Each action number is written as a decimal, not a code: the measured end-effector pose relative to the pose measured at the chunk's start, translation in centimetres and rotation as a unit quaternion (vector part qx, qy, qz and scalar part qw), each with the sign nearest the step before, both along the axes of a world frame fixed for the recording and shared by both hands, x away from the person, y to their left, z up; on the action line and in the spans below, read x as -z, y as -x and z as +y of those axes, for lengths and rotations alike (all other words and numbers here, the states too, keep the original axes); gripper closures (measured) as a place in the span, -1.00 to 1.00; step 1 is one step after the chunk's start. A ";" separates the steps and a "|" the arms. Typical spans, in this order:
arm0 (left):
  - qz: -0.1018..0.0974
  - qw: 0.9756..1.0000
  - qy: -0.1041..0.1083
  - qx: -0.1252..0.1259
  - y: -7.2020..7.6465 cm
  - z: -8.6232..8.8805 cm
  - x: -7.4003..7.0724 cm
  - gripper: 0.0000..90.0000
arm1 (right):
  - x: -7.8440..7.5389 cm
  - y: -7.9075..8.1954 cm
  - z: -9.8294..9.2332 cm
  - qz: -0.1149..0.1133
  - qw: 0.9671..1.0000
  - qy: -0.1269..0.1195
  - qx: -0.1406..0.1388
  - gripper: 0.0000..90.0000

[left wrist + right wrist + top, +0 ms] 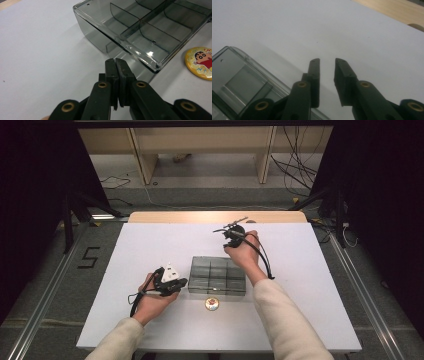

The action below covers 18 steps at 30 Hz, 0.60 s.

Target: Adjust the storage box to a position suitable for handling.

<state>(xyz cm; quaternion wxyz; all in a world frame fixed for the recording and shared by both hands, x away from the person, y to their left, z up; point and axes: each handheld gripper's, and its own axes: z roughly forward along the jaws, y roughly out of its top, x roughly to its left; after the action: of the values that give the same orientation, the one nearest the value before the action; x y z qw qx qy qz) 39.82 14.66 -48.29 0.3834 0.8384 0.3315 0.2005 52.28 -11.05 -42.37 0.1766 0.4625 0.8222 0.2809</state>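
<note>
High view: white table [150,245] fills the middle of the frame, with a clear smoky plastic box [217,275] with dividers sitting at its centre. A round yellow cartoon badge [212,304] lies flat on the table just below the box's near edge, close to it but apart.

Left gripper [181,282] is at centre-left of the high view, held in the left hand [152,297], tips pointing right toward the box's left end, just beside it. In the left gripper view its jaws rise from the bottom centre and are pressed together, nothing between them [116,62]. The box corner sits just above and right of the tips in that view; whether they touch it, can't tell. Badge shows at the right edge there, with a cartoon boy printed on it.

Right gripper [231,226] is in the upper centre of the high view, above the box's far right corner, held in the right hand [243,251], raised off the table. In the right gripper view its jaws stand a narrow gap apart, nothing between them [327,61], bare table beyond. Box corner shows at lower left of that view.

Box compartments look empty from what shows.
</note>
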 end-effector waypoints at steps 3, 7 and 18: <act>-0.003 1.000 0.018 -0.004 0.6 0.4 -0.1 0.86 | -0.2 1.3 -2.0 -0.013 1.000 -0.020 0.000 0.47; -0.003 1.000 0.021 -0.005 1.2 0.7 -0.3 0.76 | -0.1 3.1 -4.6 -0.023 0.998 -0.046 0.022 0.32; -0.007 0.998 0.057 -0.008 2.9 1.7 -0.3 0.27 | 1.4 8.3 -9.6 -0.039 0.996 -0.073 0.026 0.10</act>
<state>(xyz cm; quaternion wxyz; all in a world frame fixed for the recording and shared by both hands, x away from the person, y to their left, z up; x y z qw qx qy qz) 36.88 16.37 -48.01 0.4311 0.8110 0.3469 0.1900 44.01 -20.69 -43.78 0.1815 0.4844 0.7794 0.3535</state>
